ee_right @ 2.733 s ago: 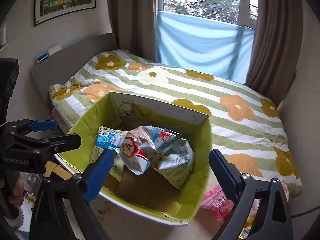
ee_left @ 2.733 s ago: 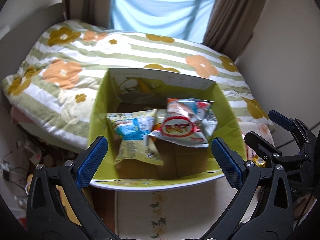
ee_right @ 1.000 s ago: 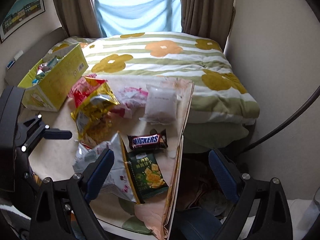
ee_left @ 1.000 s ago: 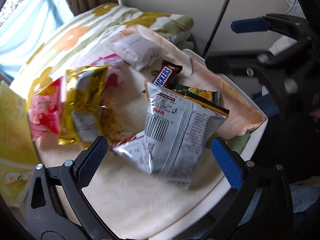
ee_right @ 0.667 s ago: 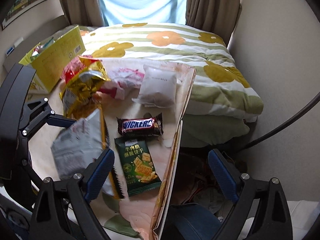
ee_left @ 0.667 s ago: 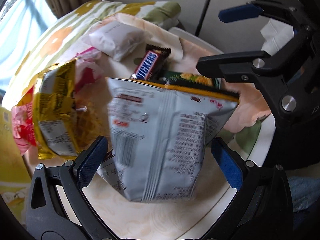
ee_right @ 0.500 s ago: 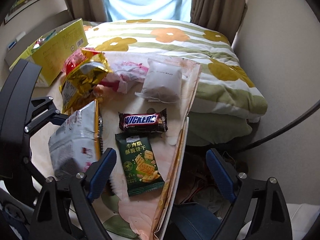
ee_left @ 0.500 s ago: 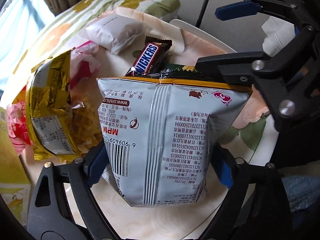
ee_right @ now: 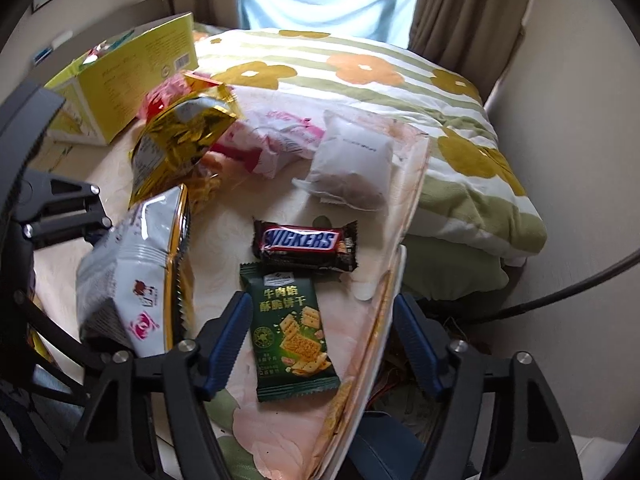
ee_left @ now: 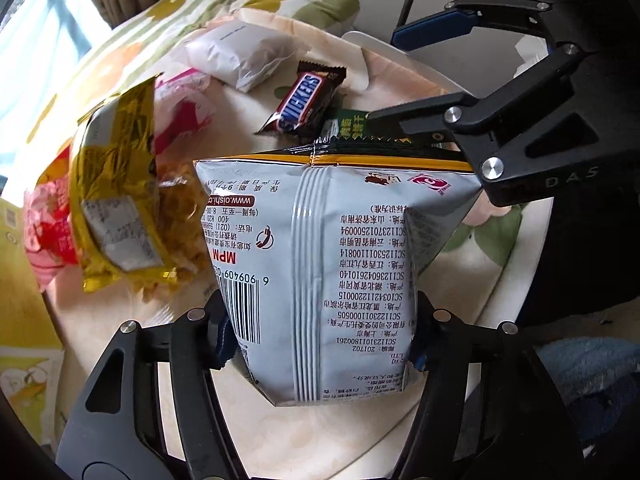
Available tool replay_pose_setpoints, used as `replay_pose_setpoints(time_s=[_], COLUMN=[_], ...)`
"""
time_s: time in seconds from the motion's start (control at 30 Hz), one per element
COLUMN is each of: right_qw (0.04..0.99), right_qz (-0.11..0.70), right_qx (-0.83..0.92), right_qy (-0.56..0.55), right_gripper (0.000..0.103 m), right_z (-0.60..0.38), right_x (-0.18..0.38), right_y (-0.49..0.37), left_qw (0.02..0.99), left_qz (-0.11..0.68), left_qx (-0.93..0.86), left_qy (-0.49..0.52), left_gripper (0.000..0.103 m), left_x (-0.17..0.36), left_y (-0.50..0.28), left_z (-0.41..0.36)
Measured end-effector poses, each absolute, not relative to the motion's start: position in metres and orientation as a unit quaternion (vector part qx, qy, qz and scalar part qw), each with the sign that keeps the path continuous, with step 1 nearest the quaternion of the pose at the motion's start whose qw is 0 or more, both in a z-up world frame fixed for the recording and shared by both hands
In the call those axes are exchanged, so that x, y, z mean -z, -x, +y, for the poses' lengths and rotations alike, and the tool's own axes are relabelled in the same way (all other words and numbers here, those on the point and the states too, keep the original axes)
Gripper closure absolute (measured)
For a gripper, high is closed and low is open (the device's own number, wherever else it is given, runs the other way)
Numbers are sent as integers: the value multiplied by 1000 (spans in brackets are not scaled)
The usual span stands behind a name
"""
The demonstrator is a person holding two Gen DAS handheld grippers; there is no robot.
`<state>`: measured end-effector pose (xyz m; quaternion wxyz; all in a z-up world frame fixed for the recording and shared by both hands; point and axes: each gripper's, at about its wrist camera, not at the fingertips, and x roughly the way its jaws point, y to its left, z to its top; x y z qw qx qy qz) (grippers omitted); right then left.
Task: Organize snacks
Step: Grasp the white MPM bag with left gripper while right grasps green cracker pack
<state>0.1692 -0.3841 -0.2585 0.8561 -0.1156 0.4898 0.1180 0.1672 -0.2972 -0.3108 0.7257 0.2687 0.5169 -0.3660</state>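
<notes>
Our left gripper [ee_left: 320, 344], wide apart a second ago, has just closed its jaws onto one silver chip bag [ee_left: 320, 264], while our right gripper [ee_right: 320, 344], jaws narrowing but unclenched, straddles one green cracker packet [ee_right: 290, 328] below one Snickers bar [ee_right: 304, 244].

Silver-grey foil snack bag [ee_left: 324, 264], orange top band, black print and barcode. At its 12 o'clock, brown Snickers bar [ee_right: 306, 245] with blue lettering; dark green cracker packet [ee_right: 294, 330]. Gold crinkled foil bag [ee_right: 180, 140]. Yellow-green cardboard box [ee_right: 132, 76]. White quilt [ee_right: 360, 64], green stripes, orange and mustard flowers.
</notes>
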Motion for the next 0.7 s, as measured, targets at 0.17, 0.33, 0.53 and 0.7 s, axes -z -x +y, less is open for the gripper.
replay_pose_setpoints(time_s=[0.17, 0.33, 0.53, 0.7], right_qw=[851, 842, 827, 812], right_qz=[495, 506, 526, 543], right_qx=[-137, -149, -158, -162], right_qy=[113, 110, 124, 139], right_gripper=[38, 39, 43, 50], right_z=[-377, -374, -371, -367], right_x=[265, 273, 284, 295], right_y=[-171, -173, -177, -179], left_qw=[726, 730, 735, 742], left_qz=[524, 519, 524, 526], left_qx=[352, 338, 324, 317], left_qy=[-274, -289, -283, -270], left_gripper=[44, 44, 44, 44], left_x=[312, 311, 310, 307], left_y=[-164, -159, -161, -162], left_z=[-288, -277, -265, -261])
